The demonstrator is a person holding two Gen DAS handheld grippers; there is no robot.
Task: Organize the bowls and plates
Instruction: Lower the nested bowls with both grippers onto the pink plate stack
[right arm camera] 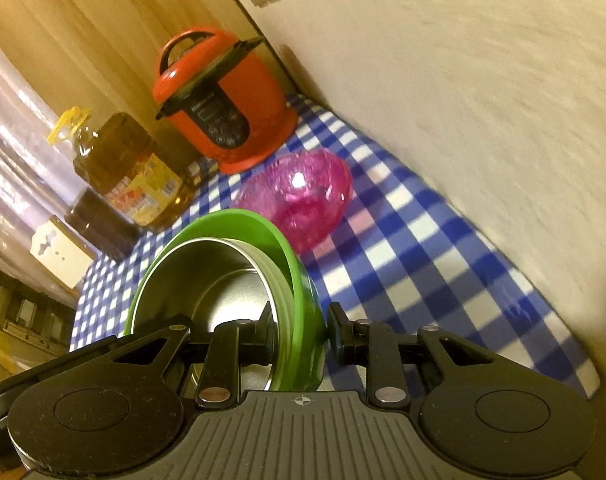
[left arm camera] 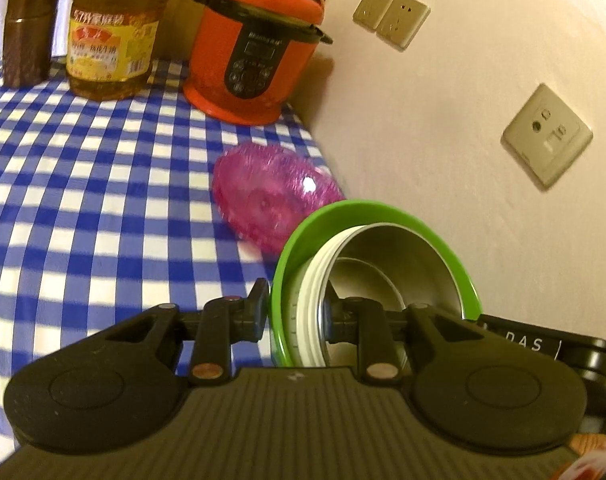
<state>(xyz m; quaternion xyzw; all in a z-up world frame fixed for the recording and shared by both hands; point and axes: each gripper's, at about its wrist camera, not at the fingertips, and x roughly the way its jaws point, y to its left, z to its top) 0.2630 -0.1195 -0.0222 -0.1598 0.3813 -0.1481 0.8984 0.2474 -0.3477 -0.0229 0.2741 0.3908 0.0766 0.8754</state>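
A green bowl [left arm camera: 383, 210] has a white-walled steel bowl [left arm camera: 403, 260] nested in it, and both grippers hold this stack tilted above the blue-checked tablecloth [left arm camera: 83, 160]. My left gripper [left arm camera: 297, 304] is shut on the stack's left rim, one finger outside the green wall and one inside the steel bowl. In the right wrist view, my right gripper [right arm camera: 301, 320] is shut on the opposite rim of the green bowl [right arm camera: 263, 232] and steel bowl [right arm camera: 207, 276]. Just beyond the stack, a clear pink bowl [left arm camera: 267, 200] [right arm camera: 307, 196] rests on the cloth near the wall.
A red pressure cooker [left arm camera: 259, 40] stands in the back corner, with an oil bottle [left arm camera: 111, 40] and a brown canister [left arm camera: 27, 32] to its left. The wall with sockets [left arm camera: 547, 136] runs close along the table's right side.
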